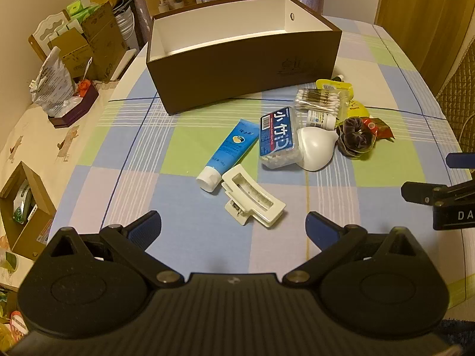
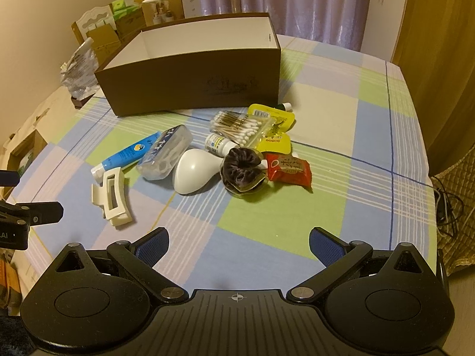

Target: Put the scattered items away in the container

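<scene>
Both tongs are held wide apart over the checked cloth [image 1: 184, 267], nothing between the pads. The left gripper [image 1: 234, 225] is seen low in its own view; the right gripper [image 2: 239, 241] likewise in its own.

The brown box [image 1: 237, 74], white inside, stands open at 12 o'clock from the left gripper, long axis running across the view.

The white hair claw clip [image 1: 252, 198] lies just ahead of the left gripper at 12 o'clock, apart from both fingers, long axis from 10 to 4 o'clock. In the right wrist view the same clip [image 2: 111, 197] is seen at 10 o'clock, well apart from the tongs.

The blue tube [image 1: 228, 154] lies with its white cap toward the gripper, touching the clip, tail end pointing to 1 o'clock.

The floss pick box [image 1: 277, 136] lies just beside the tube, long axis near 12–6. The white teardrop-shaped item [image 1: 316, 148] touches it on the right.

The dark scrunchie [image 2: 242, 170], cotton swab pack [image 2: 240, 127], small white bottle [image 2: 218, 144], yellow pouches [image 2: 276, 145] and red packet [image 2: 289, 169] are clustered at 12 o'clock from the right gripper, well apart from it.
</scene>
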